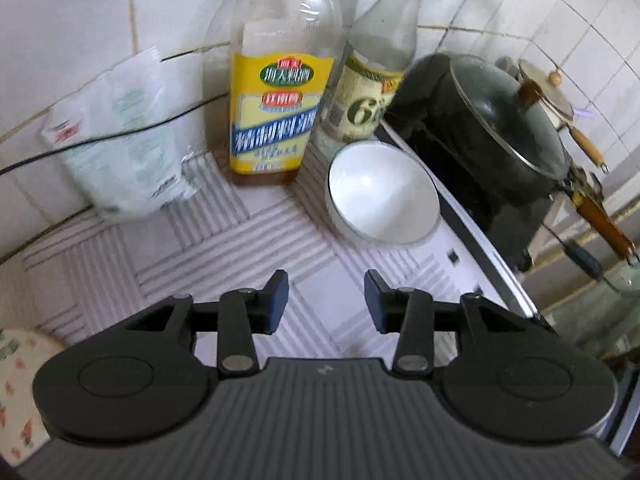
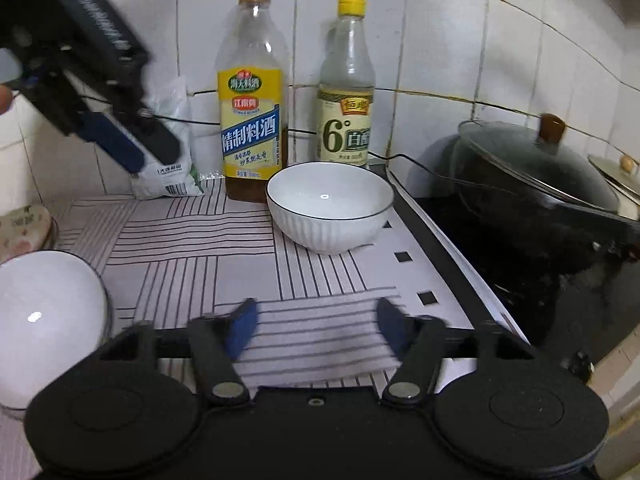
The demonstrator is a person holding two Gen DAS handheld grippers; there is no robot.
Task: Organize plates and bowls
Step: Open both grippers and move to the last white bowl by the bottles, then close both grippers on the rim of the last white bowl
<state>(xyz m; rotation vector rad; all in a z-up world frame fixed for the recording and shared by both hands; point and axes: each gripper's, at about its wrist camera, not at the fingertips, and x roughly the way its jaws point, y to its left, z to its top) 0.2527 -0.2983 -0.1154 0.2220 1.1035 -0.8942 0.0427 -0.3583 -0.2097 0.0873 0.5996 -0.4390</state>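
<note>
Both tongs are spread apart and hold nothing: the left tongs (image 1: 326, 300) hover over the striped counter (image 1: 224, 248), with the white bowl (image 1: 382, 192) ahead of them and slightly to their right, clear of their tips. From the right tongs (image 2: 316, 330) the same bowl (image 2: 330, 206) stands upright straight ahead, just in front of the cooking wine bottle (image 2: 252, 120) and the vinegar bottle (image 2: 348, 92), with the lidded black wok (image 2: 536, 184) off to the right. A second white bowl (image 2: 48, 320) sits close to the left of the right tongs, a floral dish (image 2: 24, 228) beyond it, while the left tongs (image 2: 132, 148) hang high at upper left before a white bag (image 2: 172, 176).
</note>
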